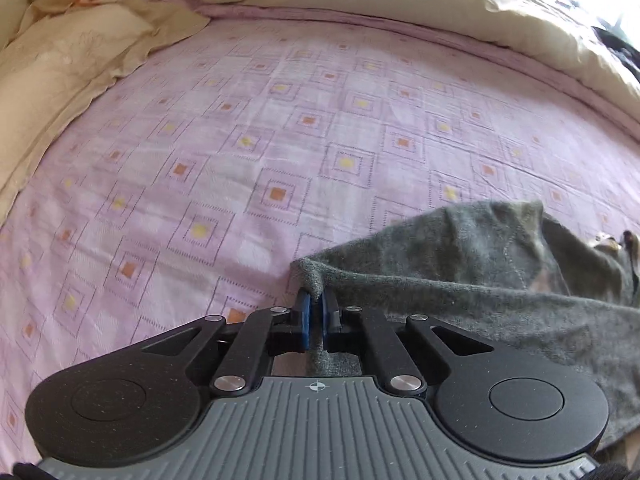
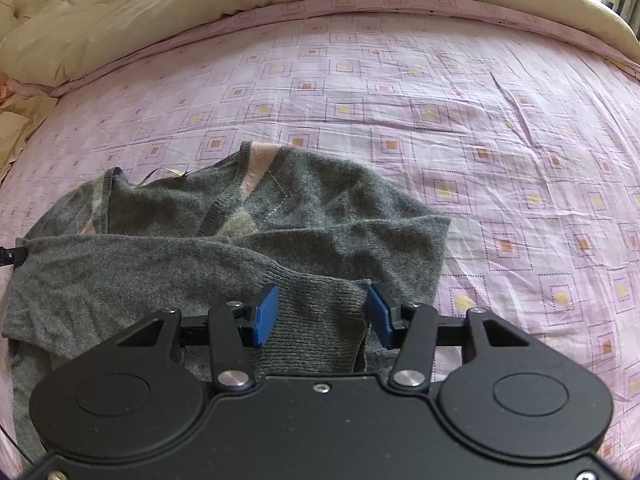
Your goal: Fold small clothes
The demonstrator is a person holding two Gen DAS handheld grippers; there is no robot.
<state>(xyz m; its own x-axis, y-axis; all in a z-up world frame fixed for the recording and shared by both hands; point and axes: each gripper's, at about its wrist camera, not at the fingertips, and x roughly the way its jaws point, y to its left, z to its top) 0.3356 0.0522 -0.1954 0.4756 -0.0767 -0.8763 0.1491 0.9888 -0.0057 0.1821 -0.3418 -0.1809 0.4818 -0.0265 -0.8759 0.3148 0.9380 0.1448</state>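
Sweater [image 2: 224,248], grey knit w/ a pink-and-light diamond pattern near the neck, lies rumpled on the bed sheet [image 2: 500,128], toward the near-left part of the right wrist view, one sleeve folded across the body. Left gripper [image 1: 316,302] is pinched tight on a bunched corner of that sweater [image 1: 460,264]; blue pads [image 1: 305,316] sit nearly together w/ a thin ridge of grey knit squeezed between them, and fabric runs from the pinch off to the right and down past the gripper body. Right gripper [image 2: 322,312] is spread wide, its blue pads [image 2: 265,314] well apart on either side of a ribbed cuff or hem of the sweater; ribbed part lies between them, the right pad at its edge, but neither pad presses it. Sheet is pale purple w/ printed squares, orange and yellow centres, lightly creased. Cream quilt [image 2: 200,4] is heaped along the far edge of the bed in both views, and a cream pillow [image 1: 60,68] sits at the far left in the left wrist view. Small light tag shows at the sweater's neckline in the right wrist view; text on it too small to read.
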